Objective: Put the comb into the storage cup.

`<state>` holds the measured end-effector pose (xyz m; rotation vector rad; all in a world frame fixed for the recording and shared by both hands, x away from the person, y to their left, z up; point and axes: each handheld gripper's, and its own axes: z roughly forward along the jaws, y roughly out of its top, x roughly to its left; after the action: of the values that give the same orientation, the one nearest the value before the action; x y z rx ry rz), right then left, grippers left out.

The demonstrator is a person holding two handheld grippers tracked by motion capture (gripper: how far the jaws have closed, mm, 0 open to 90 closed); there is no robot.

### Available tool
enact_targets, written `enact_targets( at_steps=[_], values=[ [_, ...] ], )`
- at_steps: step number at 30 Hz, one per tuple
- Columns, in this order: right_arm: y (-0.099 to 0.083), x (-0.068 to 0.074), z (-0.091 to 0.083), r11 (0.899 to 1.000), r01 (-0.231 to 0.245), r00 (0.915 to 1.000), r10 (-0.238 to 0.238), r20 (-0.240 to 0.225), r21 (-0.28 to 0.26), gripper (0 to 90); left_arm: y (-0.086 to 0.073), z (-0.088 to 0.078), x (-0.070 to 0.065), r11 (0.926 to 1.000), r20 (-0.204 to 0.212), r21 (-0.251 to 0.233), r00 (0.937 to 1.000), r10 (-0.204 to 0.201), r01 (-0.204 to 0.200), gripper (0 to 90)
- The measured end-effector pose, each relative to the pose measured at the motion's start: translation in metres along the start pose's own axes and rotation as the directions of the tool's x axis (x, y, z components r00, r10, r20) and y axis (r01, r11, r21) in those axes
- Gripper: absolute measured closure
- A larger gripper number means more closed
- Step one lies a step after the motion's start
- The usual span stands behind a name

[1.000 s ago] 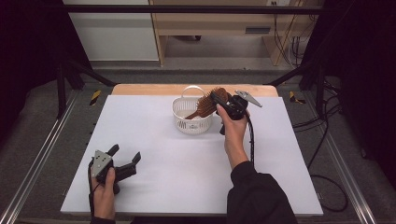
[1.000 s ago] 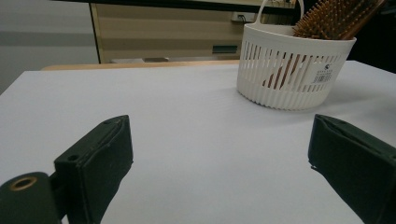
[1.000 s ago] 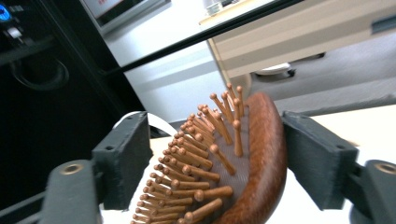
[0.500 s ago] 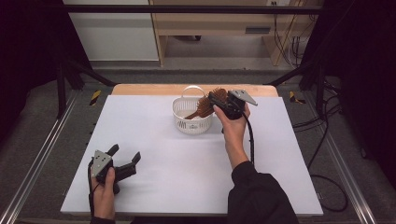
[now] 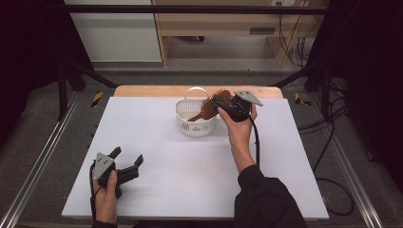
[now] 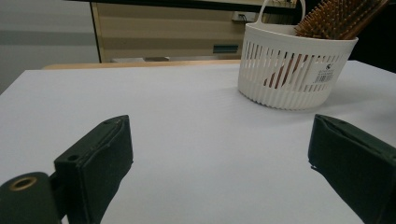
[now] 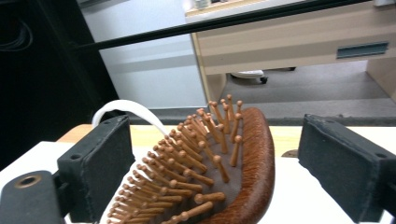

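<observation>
Where two hand-held grippers work, one hairbrush [image 5: 212,105] fills one basket [image 5: 190,124].

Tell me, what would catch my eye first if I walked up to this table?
Probably the wooden hairbrush with its peg bristles, leaning handle-down in a small white slotted basket near the far edge of the white table. The right gripper sits right at the brush head; its jaws have just been opening, with the brush between them but not clamped. The left gripper rests open at the near left corner.
</observation>
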<state>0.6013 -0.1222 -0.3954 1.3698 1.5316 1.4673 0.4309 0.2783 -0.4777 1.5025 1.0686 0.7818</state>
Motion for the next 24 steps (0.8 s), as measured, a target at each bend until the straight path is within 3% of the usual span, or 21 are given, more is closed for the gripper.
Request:
enact_targets(
  at_steps=[24],
  values=[
    [0.021,0.001,-0.024,0.999,0.052,0.9901,-0.053,-0.13,-0.01,10.0,0.0,-0.001,0.003,1.0,-0.013,-0.005,0.9999,0.0,0.0,6.4]
  ],
)
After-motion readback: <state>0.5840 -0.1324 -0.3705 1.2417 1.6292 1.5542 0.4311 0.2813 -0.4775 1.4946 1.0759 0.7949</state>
